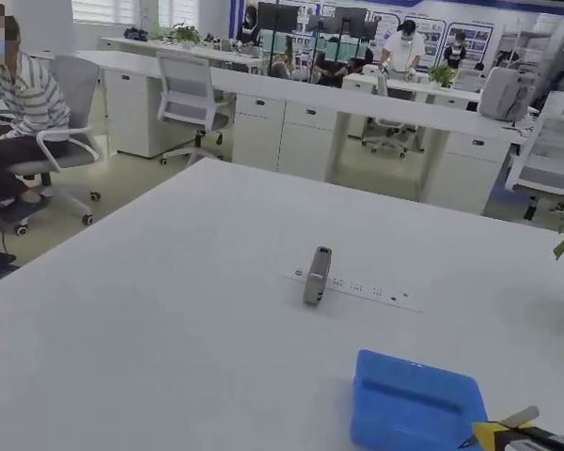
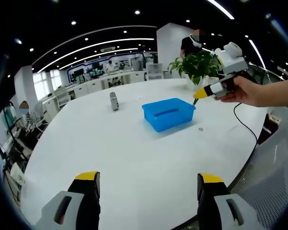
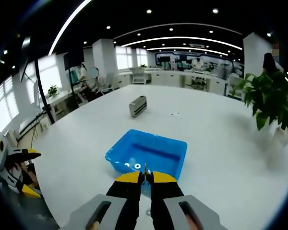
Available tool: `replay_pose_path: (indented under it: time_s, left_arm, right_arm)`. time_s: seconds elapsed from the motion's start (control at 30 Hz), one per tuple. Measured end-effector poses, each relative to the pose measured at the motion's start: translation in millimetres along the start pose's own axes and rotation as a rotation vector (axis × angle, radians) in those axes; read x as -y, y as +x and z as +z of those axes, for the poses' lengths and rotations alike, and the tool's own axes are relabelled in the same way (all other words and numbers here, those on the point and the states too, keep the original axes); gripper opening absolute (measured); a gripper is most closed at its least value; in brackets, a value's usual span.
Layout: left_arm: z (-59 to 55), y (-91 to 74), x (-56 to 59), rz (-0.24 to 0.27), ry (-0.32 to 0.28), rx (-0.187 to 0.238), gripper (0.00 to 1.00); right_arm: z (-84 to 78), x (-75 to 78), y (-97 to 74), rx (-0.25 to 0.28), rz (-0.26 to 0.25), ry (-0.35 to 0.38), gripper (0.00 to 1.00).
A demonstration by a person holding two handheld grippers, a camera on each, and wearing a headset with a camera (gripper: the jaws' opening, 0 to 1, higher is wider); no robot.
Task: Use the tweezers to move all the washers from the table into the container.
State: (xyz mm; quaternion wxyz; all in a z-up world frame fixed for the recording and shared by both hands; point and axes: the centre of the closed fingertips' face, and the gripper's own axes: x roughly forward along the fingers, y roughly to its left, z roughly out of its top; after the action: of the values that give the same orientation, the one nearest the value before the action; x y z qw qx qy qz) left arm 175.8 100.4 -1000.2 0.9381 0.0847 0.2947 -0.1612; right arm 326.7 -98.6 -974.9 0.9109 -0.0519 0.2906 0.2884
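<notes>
Above the container's [image 3: 181,143] six-o'clock rim, the right gripper [image 3: 145,176] clamps the tweezers [image 3: 145,167] between closed fingers [image 3: 129,178], probably for a drop. The left gripper [image 2: 149,184] spreads its fingers [image 2: 89,177] empty. One washer [image 2: 200,129] lies outside.

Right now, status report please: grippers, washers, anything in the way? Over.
Left gripper open, empty. Right gripper shut on tweezers, at rim of blue container. A washer on table beside container. Nothing blocking it.

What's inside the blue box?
Small washers lie near the front of the blue box. The right gripper, holding tweezers, covers its front edge, so more may hide there.
</notes>
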Motion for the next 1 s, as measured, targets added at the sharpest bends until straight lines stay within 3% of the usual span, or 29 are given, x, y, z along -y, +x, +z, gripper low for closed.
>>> replay_pose_path:
  time_s: [0.4, 0.83, 1.0]
  left_arm:
    - [0.1, 0.1, 0.4, 0.001, 0.009, 0.001, 0.84]
    - [0.2, -0.3, -1.6, 0.009, 0.008, 0.000, 0.84]
    - [-0.1, 0.1, -1.0, 0.007, 0.012, -0.002, 0.84]
  right_arm:
    - [-37.1, 4.6, -7.0, -0.071, -0.021, 0.020, 0.03]
    - [-62.9, 6.3, 1.2, -0.136, -0.029, 0.025, 0.03]
    - [-65.0, 8.9, 0.5, -0.141, -0.042, 0.027, 0.03]
